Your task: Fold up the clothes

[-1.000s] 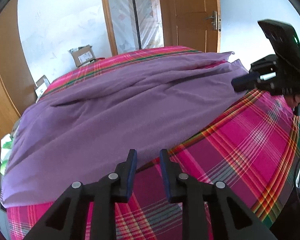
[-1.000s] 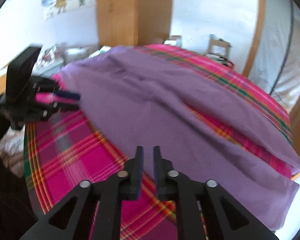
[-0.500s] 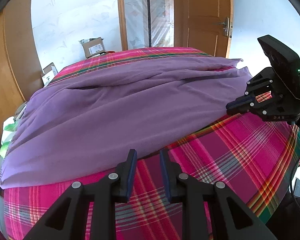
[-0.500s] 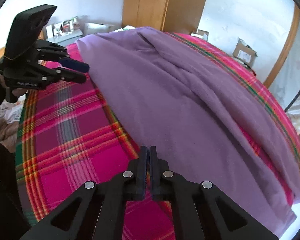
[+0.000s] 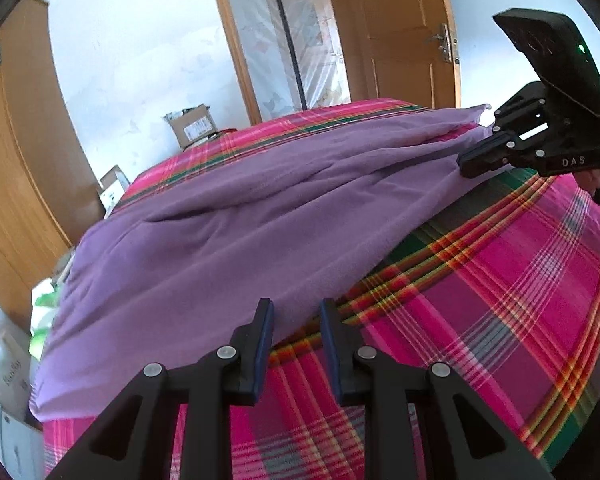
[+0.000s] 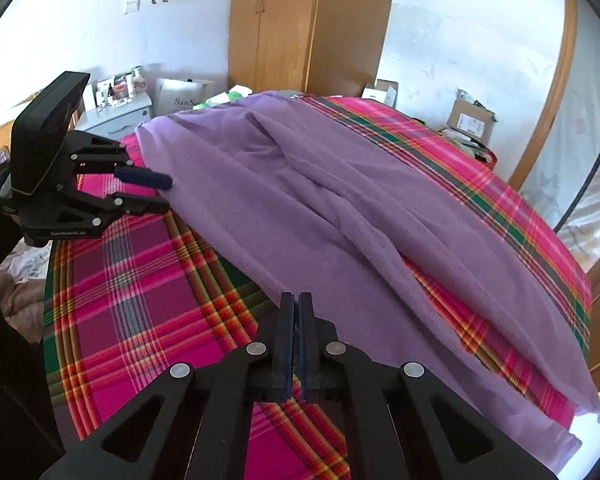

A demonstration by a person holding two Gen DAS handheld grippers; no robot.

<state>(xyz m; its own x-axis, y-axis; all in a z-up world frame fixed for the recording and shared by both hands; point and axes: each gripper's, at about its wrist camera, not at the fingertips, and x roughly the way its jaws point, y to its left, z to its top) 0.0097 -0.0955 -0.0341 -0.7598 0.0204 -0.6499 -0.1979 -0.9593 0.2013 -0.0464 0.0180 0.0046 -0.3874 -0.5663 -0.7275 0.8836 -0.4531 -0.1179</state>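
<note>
A large purple fleece cloth (image 5: 228, 232) lies spread and partly folded across a pink plaid bed (image 5: 500, 288); it also shows in the right wrist view (image 6: 300, 184). My left gripper (image 5: 296, 312) is open, its fingertips straddling the cloth's near edge; it also shows at the left of the right wrist view (image 6: 162, 192). My right gripper (image 6: 297, 304) is shut with nothing visible between its pads, just short of the cloth's near edge. It shows in the left wrist view (image 5: 468, 160) at the cloth's right edge.
Wooden wardrobe (image 6: 300, 24) and door (image 5: 396, 32) stand behind the bed. Cardboard boxes (image 5: 192, 124) sit on the floor beyond the far side. A bedside table with bottles (image 6: 116, 108) stands at the back left. The bed's near half is bare plaid.
My left gripper moved forward and now straddles the cloth's near edge. My right gripper went from slightly open to shut and stayed by the cloth's edge.
</note>
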